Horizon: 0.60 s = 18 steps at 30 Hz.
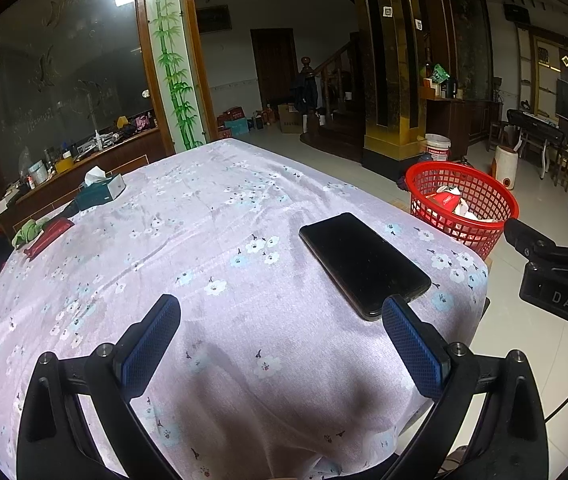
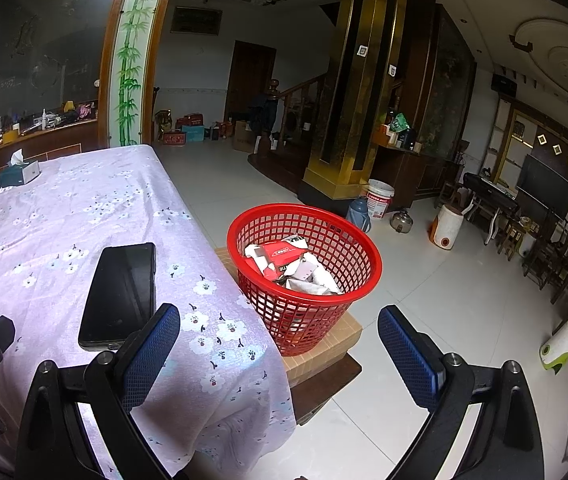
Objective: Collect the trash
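Left gripper (image 1: 282,346) hangs over the near edge of the worktop (image 1: 204,240), its blue-padded fingers (image 1: 152,346) spread wide with nothing between them. Right gripper (image 2: 280,354) is held off the worktop's right edge, over the floor (image 2: 423,280); its fingers (image 2: 409,354) likewise stand wide apart and empty. The worktop is covered by a pale lilac cloth with a small flower print. A black phone (image 1: 363,264) lies flat, screen up, near the right front corner of the worktop, its near end just beside the left gripper's right finger. At the far left corner sits a tissue box (image 1: 102,188) with a tissue poking out; along the left edge lie a red flat packet (image 1: 50,236) and a crumpled green thing (image 1: 30,230) next to it, too small to identify. The trash (image 2: 291,266), red-and-white cartons and crumpled paper, lies inside a red mesh basket (image 2: 303,308). The basket stands upright on a tan box (image 2: 325,346) just beside the worktop's right edge, below the level of the cloth top. Farther off on the floor stand a white bucket (image 2: 379,198) and a blue flask (image 2: 357,212), well apart from the basket.
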### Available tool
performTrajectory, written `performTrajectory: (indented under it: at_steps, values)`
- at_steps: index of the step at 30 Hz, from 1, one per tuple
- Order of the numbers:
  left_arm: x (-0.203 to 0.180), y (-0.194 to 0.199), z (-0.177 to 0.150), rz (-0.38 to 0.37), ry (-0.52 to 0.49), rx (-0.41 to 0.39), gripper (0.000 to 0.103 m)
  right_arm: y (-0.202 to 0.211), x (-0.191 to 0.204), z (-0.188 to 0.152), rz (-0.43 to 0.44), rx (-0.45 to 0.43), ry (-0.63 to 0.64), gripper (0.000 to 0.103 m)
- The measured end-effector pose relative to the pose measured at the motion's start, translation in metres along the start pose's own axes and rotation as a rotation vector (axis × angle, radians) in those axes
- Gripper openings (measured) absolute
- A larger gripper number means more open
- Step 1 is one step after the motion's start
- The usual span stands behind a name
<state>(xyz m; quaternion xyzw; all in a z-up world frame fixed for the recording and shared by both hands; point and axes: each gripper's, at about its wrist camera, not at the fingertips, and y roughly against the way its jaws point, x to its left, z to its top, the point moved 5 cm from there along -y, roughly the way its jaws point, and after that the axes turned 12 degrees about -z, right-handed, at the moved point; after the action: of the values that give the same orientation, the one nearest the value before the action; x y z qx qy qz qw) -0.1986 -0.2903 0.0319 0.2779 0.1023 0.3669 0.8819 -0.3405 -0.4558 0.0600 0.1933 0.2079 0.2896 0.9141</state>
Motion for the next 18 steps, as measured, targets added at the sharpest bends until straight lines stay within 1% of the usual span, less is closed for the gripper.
performTrajectory:
  at_steps: [7,18]
  values:
    - [0.0016,-0.0002,0.0006,-0.003,0.004,0.002,0.100,0.0003,0.0021,0.0001,0.003,0.002,0.002,0.100]
    - [-0.0031,0.0010,-0.0074,-0.005,0.010,0.002,0.100,0.0056,0.0064,-0.0004,0.008,-0.004,0.008,0.101]
